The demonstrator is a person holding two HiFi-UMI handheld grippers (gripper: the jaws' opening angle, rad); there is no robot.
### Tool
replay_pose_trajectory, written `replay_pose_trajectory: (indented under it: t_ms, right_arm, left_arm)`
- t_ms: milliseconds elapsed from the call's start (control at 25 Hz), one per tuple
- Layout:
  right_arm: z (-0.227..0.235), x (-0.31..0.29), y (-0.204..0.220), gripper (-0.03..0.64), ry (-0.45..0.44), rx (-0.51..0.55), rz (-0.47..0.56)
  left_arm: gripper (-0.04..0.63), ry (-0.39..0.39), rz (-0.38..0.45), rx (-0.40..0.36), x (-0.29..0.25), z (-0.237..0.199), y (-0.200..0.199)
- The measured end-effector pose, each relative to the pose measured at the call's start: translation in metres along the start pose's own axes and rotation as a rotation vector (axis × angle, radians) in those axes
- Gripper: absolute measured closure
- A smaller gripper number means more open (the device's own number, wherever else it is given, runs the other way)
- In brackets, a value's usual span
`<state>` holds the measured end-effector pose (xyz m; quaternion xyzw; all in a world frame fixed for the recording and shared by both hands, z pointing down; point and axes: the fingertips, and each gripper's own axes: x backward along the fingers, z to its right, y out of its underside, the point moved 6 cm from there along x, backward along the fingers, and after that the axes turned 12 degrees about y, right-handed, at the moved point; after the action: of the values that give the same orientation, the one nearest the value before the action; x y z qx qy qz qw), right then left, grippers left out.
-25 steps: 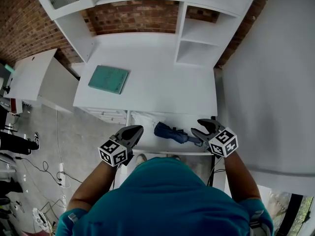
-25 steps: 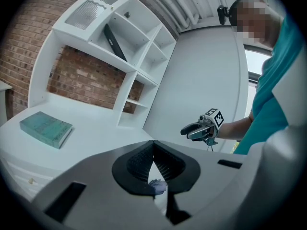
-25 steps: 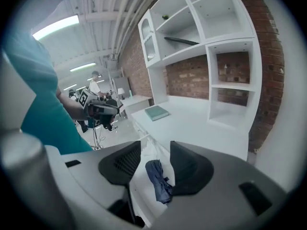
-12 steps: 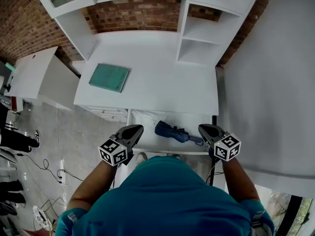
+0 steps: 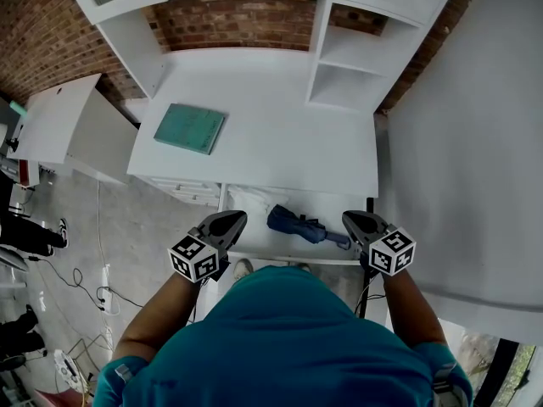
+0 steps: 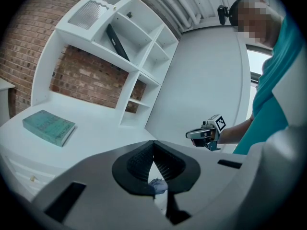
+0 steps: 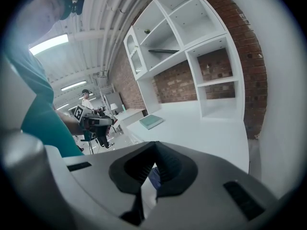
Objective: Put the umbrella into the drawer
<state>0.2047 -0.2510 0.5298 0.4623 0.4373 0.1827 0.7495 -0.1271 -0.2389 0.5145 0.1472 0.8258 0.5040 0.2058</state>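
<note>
Both pairs of jaws are closed on nothing. The left gripper (image 6: 153, 146) and right gripper (image 7: 154, 148) hang at the 2 front corners of the open drawer (image 5: 254, 203) — probably placed to push it shut, since the umbrella (image 5: 297, 225) lies inside. Only the head view shows this layout; each gripper view catches just a blue scrap below its jaws.

Umbrella (image 6: 158, 185): only blue scrap shows between left gripper (image 6: 154, 150) fingers, likewise right gripper (image 7: 154, 150); rest hidden.
</note>
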Motion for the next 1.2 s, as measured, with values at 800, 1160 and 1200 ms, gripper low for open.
replay_pose_trajectory:
  t_ms: [800,1160,1200]
  right_arm:
    - [-0.002,0.0026,0.002,0.597,0.011,0.015,-0.008]
    - [-0.0016,0.0017,0.0039,0.597,0.01,0.016,-0.011]
    - [-0.0017,0.0014,0.0036,0.597,0.01,0.017,-0.012]
  left_arm:
    - [0.586,0.003,0.009,0.005,0.0033,0.0044,0.0037]
    - [0.586,0.001,0.004,0.009,0.0026,0.0045,0.0075]
    - [0.586,0.001,0.003,0.009,0.0027,0.0043,0.0075]
